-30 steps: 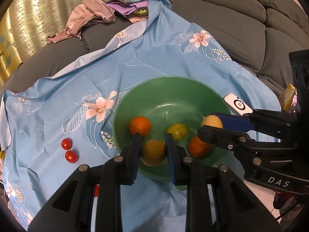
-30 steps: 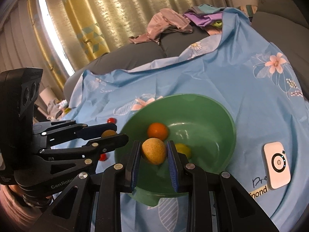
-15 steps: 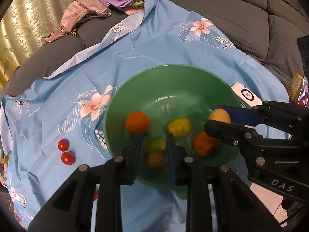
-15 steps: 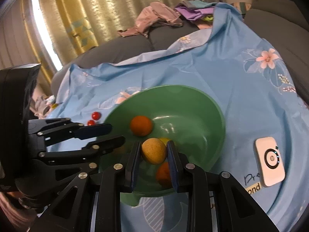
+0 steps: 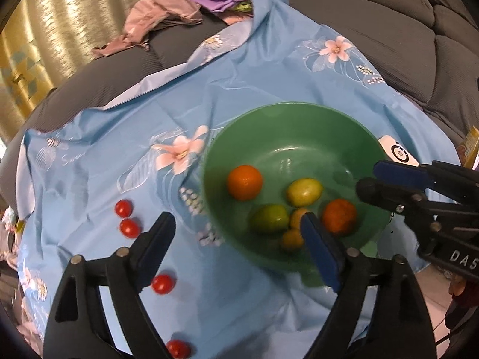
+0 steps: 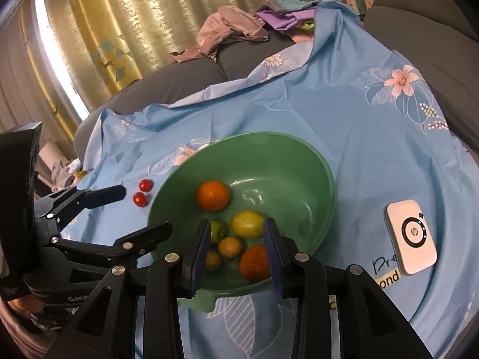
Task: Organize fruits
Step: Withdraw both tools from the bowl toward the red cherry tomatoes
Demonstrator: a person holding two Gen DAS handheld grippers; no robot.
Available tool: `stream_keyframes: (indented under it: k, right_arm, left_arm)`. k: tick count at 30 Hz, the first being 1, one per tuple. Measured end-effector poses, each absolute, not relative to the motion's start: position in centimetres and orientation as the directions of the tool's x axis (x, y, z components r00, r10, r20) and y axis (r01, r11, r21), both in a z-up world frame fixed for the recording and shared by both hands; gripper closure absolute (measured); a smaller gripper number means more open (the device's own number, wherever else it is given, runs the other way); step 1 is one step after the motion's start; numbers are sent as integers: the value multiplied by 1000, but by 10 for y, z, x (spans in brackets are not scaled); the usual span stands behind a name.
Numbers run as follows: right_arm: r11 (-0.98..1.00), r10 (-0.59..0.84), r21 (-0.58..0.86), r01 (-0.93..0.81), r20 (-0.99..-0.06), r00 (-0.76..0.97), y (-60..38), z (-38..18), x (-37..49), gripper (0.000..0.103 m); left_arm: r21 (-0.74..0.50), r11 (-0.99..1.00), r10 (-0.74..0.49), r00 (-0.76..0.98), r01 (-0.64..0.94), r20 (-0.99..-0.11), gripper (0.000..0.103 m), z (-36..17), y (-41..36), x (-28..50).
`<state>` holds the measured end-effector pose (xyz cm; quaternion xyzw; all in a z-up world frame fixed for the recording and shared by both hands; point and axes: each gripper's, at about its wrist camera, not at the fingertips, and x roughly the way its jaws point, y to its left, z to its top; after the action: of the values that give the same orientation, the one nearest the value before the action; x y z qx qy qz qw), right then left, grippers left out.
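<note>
Both grippers hung over the near rim of the green bowl (image 5: 287,113), and both had just been opening with nothing between the jaws. The left gripper (image 5: 236,239) stood wide apart, one finger over the cloth (image 5: 239,71) at the bowl's 9 o'clock side and the other over the fruit heap. The right gripper (image 6: 236,248) was only slightly parted, its pads clear of the fruit lying below them in the bowl.

Six fruits lay in the bowl: an orange (image 5: 244,182) toward 10 o'clock, a lemon (image 5: 304,191) near the middle, a lime (image 5: 268,217) at 7 o'clock, a second orange (image 5: 339,216) at 4 o'clock, and two small yellow fruits (image 5: 292,239) between them – tightly bunched.

Five cherry tomatoes (image 5: 123,208) were on the cloth outside the bowl, from 9 o'clock round to 7 o'clock of it, nearest the left gripper. A white device (image 6: 411,240) sat on the cloth at the bowl's 3 o'clock; it looked no part of the job.

The drop seemed done, so the step in hand was to lift clear and go for the tomatoes. To do it well, raise both grippers straight up before swinging aside, so no finger catches the rim or tips the bowl. The tomatoes are small, round and soft – come down squarely over one, close gently, and expect it to roll on the loose cloth.
</note>
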<state>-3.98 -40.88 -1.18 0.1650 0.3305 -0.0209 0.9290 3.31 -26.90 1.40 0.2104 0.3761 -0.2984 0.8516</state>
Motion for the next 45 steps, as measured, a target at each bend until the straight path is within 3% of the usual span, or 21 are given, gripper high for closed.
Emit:
stream_keyframes:
  k: [9,19,31,39,41,45]
  right_arm:
    - [948,128,307,82,-604,787,-381,1,-56,56]
    - [965,202,260,-44,-618,760,-320,9,-65,49]
    - [973,222,192,-127,-626,748,-275,22,-81,49]
    - [974,223,168,-152,-604,765,-259,36,-98,49]
    - [973,227,163,-161,-596,771,-256,38,-102,49]
    - [972,232,163,-167,-592,772,-252,39,-105,49]
  left_arm:
    - [51,825,-332,557,562,-761,1,27,-197,17]
    - [-131,895,-380,577,425,-723,1,47,-113,-10]
    - [-456,838,-524,672,298,-523,1,88,-31,-41]
    - [-517,727,-622,752,452,-218,0,129,2,-89]
    - [-504,713,-646,736,487,-203,0,130,0,-96]
    - [-531,704,-670,690,472,-275,1,119,-8,-92]
